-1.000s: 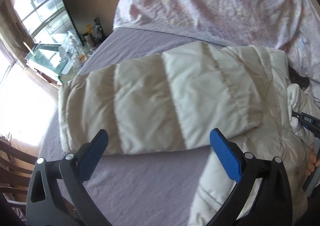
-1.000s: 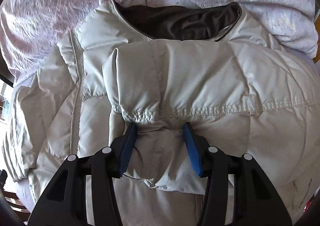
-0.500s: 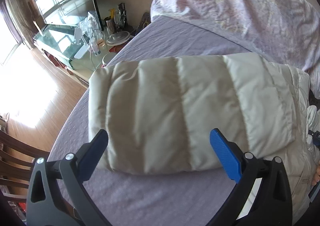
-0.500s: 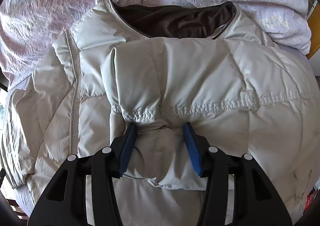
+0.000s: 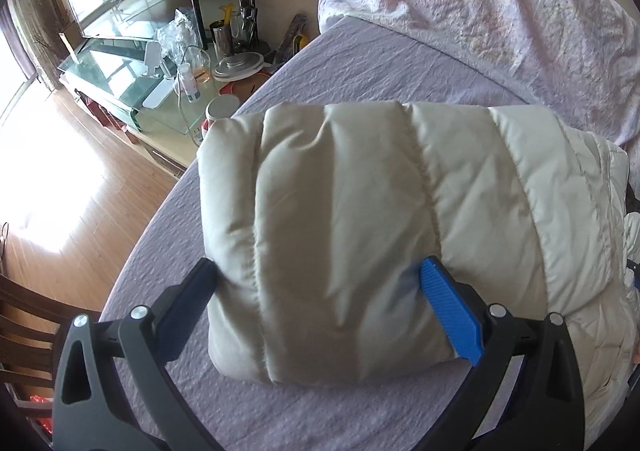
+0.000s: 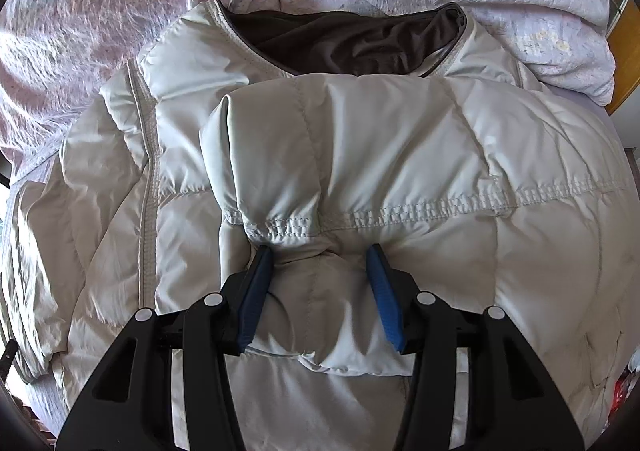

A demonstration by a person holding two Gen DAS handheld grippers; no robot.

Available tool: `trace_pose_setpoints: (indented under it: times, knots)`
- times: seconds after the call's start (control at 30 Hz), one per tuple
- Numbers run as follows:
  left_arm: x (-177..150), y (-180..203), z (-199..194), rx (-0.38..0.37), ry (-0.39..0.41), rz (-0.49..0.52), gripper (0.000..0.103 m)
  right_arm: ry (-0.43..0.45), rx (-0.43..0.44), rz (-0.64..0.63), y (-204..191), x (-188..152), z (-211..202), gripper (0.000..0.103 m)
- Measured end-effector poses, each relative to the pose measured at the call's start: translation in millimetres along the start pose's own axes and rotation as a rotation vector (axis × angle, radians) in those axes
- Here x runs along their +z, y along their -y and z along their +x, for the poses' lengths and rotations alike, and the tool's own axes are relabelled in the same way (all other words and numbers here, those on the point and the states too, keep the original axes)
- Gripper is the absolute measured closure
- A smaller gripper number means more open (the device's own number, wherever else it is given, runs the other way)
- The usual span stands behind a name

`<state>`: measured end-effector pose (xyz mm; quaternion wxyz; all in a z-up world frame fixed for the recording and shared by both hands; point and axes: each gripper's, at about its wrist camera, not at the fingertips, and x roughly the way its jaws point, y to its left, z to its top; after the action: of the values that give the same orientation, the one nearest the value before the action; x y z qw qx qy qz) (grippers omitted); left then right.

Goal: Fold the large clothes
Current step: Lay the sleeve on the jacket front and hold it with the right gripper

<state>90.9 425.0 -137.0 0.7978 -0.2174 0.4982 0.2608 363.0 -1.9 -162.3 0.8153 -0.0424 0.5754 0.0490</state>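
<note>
Left wrist view shows the left tool (image 5: 320, 279) with its blue pads spread wide on either side of the folded end of a cream puffer jacket (image 5: 360, 219); the right pad (image 5: 448, 307) lies against the fabric, while the left pad (image 5: 192, 291) sits in shadow at the jacket's edge, so whether either presses in is hard to tell, and the tool reads as apart rather than clamped. The jacket lies on a bed with a lilac sheet (image 5: 400, 59), its right part cut off by the frame edge. Beyond it, a pink floral duvet (image 5: 500, 3) is bunched up. Only this view takes in the room: a glass TV stand (image 5: 132, 91) cluttered with bottles and cups too small to name, a wooden floor (image 5: 80, 203) washed out by glare, and part of a dark wooden chair (image 5: 24, 315). Right wrist view alone shows the collar end of the jacket, its dark brown lining (image 6: 344, 39) open at the neck, and a sleeve (image 6: 352, 155) laid across the chest. The right tool (image 6: 320, 279) is clamped on the bunched cuff of that sleeve just below a stitched seam, fabric bulging between the pads. The jacket's lower hem is hidden behind the tool body.
</note>
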Motion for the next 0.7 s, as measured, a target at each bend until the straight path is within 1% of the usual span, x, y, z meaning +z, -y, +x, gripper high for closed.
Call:
trace_pose_setpoints:
  times: [0.33, 0.7]
  knots:
    - [-1.8, -3.9, 6.3, -0.032, 0.004, 0.022, 0.002, 0.004, -0.002, -0.001, -0.2, -0.8, 0.6, 0.052]
    - [-3.2, -3.3, 8.2, -0.028, 0.011, 0.055, 0.002, 0.010, 0.000, 0.000, -0.2, -1.2, 0.9, 0.052]
